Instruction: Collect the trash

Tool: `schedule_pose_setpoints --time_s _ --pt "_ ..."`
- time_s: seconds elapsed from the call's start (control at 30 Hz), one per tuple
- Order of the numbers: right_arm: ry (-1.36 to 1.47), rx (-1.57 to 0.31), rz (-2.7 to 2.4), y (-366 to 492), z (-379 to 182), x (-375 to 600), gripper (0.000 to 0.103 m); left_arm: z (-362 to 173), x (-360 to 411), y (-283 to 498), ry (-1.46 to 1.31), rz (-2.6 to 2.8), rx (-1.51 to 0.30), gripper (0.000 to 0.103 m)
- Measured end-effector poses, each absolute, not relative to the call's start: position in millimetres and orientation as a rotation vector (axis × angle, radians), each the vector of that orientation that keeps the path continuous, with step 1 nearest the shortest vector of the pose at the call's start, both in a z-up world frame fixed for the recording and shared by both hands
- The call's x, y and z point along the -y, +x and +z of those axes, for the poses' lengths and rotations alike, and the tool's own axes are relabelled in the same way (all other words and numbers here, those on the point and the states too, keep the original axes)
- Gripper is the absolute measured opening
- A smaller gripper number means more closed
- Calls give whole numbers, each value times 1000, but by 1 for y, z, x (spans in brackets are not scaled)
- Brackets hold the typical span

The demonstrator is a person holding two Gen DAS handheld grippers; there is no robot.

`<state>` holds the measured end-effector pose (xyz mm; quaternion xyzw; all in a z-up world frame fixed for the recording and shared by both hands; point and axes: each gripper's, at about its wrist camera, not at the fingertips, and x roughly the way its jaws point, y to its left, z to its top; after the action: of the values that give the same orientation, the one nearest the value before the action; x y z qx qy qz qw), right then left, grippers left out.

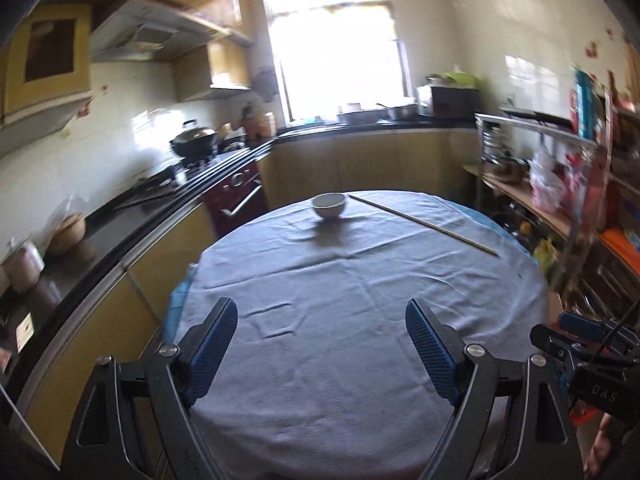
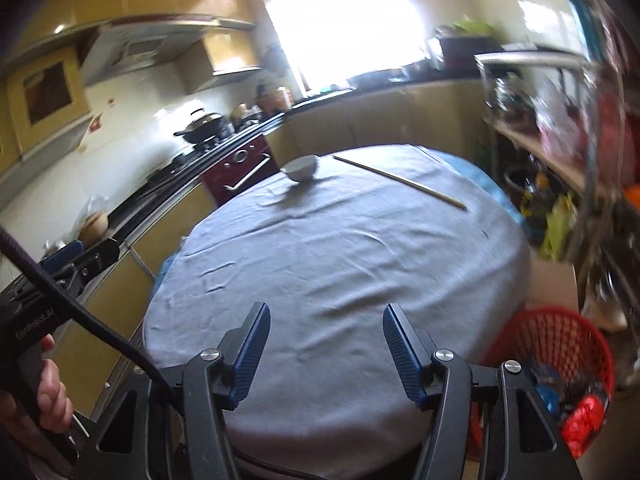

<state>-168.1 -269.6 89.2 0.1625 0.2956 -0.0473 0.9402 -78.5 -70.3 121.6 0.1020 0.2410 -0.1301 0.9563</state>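
Nearest us, our left gripper [image 1: 322, 316] hangs over the near part of the round table [image 1: 360, 360], jaws spread wide with nothing between the blue ribbed pads [image 1: 212, 348]. Our right gripper [image 2: 326, 322] hangs beside it over the same near edge, jaws also parted, less widely, and empty. In the right wrist view the other tool shows at the near left, with a hand [image 2: 50, 392] wrapped round its handle and a black cable [image 2: 100, 332] crossing in front.

Low at the near right, beside the table, stands a red mesh basket [image 2: 560, 332] on the floor; in it lie a crumpled red wrapper [image 2: 584, 420] and some blue scraps [image 2: 546, 394], so the collected trash sits there.

The grey tablecloth [image 2: 340, 248] is wrinkled and bare across its middle. Toward the far edge a white bowl [image 1: 329, 205] stands upright, and to its right a pair of chopsticks [image 1: 424, 224] lies slantwise, apart from the bowl.

Farther on, a counter runs along the left wall with a lidded wok [image 1: 195, 140] on the stove, cluttered shelves [image 1: 560, 184] line the right, and a bright window [image 1: 336, 48] fills the far wall.
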Motion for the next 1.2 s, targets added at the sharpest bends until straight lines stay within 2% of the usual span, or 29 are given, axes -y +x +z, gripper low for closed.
schedule_pose_setpoints --time_s 0.1,0.43,1.2 --pt "290 -580 -87 -157 104 240 63 126 44 -74 164 -198 -481 91" --pt "184 -495 -108 -166 115 173 63 136 4 -73 94 -134 -461 91" --pt "176 -479 -125 -167 109 176 63 125 6 -76 131 -147 -476 92"
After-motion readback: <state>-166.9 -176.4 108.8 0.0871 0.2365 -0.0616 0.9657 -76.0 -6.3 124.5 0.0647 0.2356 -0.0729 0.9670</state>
